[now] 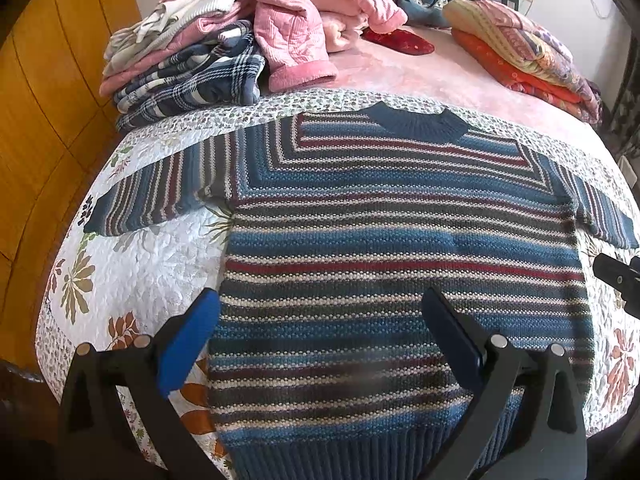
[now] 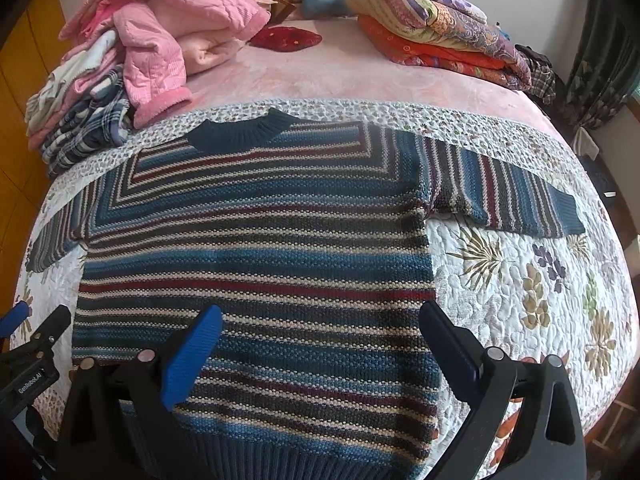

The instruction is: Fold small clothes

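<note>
My left tongs (image 1: pixel 320 308) and right tongs (image 2: pixel 320 320) hang wide open, empty, above the striped sweater (image 1: pixel 400 240) spread flat on the quilted bed (image 1: pixel 152 264); folding looks unstarted, a sleeve (image 2: pixel 504 196) grab likely next.

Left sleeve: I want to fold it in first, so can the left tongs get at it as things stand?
Probably yes. The left sleeve lies flat and uncovered on the quilt, and the open left tongs hover over the sweater, nothing between.

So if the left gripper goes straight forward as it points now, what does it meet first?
Most likely the striped sweater, lying flat on the quilt. The open left gripper points at its body; depth is unclear.
</note>
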Demonstrator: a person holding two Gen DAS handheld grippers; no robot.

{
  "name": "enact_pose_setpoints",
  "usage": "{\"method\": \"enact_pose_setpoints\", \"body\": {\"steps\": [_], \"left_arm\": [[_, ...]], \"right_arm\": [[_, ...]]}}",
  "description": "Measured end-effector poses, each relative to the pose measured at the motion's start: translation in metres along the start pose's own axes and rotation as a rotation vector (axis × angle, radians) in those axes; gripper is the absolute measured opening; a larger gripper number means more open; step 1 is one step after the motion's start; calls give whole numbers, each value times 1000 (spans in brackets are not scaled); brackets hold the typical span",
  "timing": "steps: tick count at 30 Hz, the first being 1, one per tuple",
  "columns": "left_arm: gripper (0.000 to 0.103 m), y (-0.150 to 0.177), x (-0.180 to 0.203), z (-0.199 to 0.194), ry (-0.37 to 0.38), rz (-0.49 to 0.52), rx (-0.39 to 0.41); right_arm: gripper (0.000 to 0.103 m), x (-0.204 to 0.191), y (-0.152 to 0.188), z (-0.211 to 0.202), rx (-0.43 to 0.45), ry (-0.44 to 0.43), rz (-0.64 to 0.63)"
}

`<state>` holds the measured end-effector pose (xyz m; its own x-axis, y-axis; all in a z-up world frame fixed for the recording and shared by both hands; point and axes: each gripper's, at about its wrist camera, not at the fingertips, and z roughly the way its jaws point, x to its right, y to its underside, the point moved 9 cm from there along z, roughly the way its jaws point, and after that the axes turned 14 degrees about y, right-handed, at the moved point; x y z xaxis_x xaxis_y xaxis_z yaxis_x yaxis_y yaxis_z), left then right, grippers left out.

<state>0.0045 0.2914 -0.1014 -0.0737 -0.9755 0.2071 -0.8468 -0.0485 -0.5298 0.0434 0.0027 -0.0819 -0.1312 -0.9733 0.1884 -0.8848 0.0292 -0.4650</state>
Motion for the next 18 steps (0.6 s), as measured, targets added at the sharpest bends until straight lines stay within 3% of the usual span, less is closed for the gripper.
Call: {"method": "enact_pose_setpoints", "body": {"steps": [18], "left_arm": [[100,1,0,0,-1,2,-4]], "right_arm": [[99,-2,0,0,-1,-2,-1]]}}
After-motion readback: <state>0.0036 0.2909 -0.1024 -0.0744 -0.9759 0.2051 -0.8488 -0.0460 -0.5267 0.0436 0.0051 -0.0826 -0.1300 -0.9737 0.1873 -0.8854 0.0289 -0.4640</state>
